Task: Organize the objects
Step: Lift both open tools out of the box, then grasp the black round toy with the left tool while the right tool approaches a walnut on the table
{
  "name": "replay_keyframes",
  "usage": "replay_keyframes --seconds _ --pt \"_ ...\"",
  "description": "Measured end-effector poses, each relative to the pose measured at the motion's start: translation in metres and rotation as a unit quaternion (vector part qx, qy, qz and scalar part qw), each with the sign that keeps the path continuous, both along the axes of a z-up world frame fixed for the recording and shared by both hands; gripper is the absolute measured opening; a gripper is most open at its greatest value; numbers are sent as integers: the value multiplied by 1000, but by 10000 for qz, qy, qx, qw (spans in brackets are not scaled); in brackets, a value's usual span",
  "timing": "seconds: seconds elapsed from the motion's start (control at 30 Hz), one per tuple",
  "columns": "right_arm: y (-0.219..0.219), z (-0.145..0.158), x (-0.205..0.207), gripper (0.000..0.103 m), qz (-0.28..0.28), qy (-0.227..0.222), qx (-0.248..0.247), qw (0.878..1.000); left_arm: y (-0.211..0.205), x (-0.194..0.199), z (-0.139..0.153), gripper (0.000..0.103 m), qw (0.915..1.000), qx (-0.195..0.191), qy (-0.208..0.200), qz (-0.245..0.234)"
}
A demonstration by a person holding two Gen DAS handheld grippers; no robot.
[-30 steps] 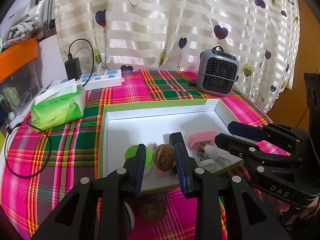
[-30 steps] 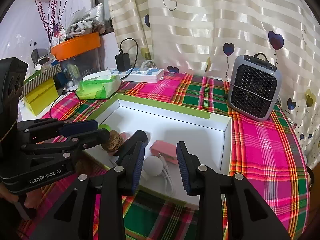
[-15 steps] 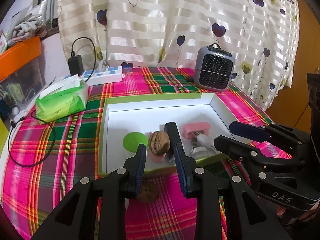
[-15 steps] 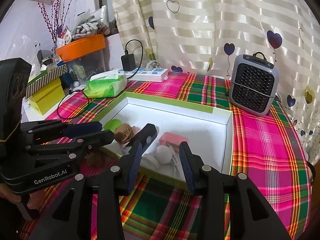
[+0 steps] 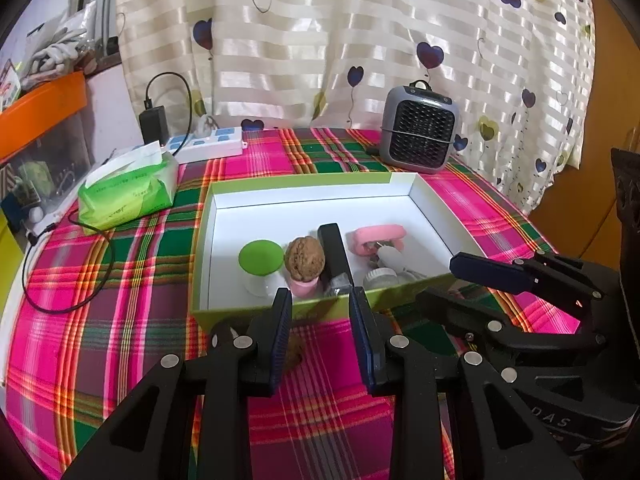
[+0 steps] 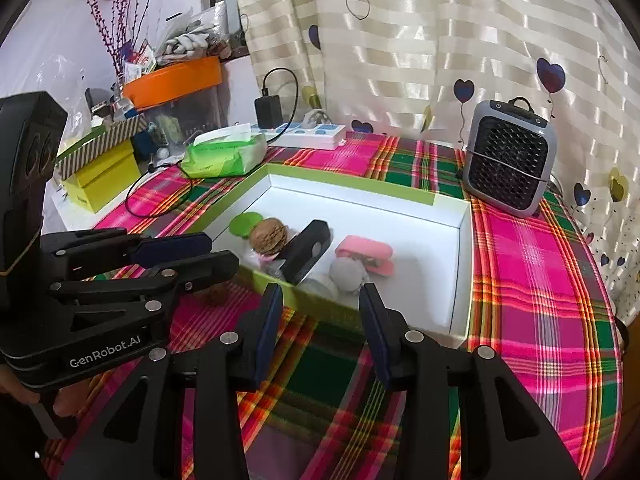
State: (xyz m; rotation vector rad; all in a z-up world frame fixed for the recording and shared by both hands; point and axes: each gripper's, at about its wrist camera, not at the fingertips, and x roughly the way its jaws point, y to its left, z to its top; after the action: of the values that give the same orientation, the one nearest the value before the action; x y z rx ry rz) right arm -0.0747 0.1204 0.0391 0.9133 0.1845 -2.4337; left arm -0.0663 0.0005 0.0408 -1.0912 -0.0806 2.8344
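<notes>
Small household objects are seen gathered in a shallow white cardboard box with a lime-green rim (image 5: pixel 304 181), which rests on the pink-and-green plaid worktop (image 5: pixel 120 264). Along the box's near wall, from left to right, are set a round green-topped white stand (image 5: pixel 259 259), a brown wrinkled walnut (image 5: pixel 304 258) seated on a small pink cup (image 5: pixel 304 286), a flat black rectangular device (image 5: pixel 334 252) leaning tilted, a round white charger plug (image 6: pixel 347 273) and a pink oval clip-like case (image 5: pixel 380 238). A second brown walnut (image 5: pixel 294 350) lies outside the box on the worktop, just before the near wall and partly hidden behind the left gripper (image 5: pixel 320 344). That gripper's fingers are held moderately apart with nothing between them. The right gripper (image 6: pixel 320 328) is likewise held with its fingers spread and empty, above the cloth in front of the box. A green tissue pack (image 5: pixel 128 192) and a grey portable heater (image 5: pixel 420 136) stand beyond the box.
</notes>
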Motion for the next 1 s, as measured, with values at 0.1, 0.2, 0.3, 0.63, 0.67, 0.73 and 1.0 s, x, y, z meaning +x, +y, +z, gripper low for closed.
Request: replay_keyframes --seconds 0.1,0.2,0.3,0.63,0.67,0.73,1.0 --pt "0 -1 3 41 26 -69 -12 10000 2 4 0 27 10000 0 -6 -19" --pt "1 -3 5 41 29 -109 -25 9999 4 9 -1 27 10000 -7 -20 -43" --pt "1 -4 7 41 40 -131 -35 9999 4 12 -1 27 10000 -21 -52 -27" --pt "-5 -5 17 41 210 -190 3 9996 4 18 -3 27 9999 -37 -107 5" --pt "-5 -5 18 41 219 -194 -1 9996 4 18 -3 27 9999 -33 -107 8" --pt "-5 -6 19 41 237 -208 -13 9995 4 21 -4 27 9999 -22 -124 7" --pt "-7 -7 27 41 299 -278 -53 9992 3 30 -7 27 9998 -28 -192 24"
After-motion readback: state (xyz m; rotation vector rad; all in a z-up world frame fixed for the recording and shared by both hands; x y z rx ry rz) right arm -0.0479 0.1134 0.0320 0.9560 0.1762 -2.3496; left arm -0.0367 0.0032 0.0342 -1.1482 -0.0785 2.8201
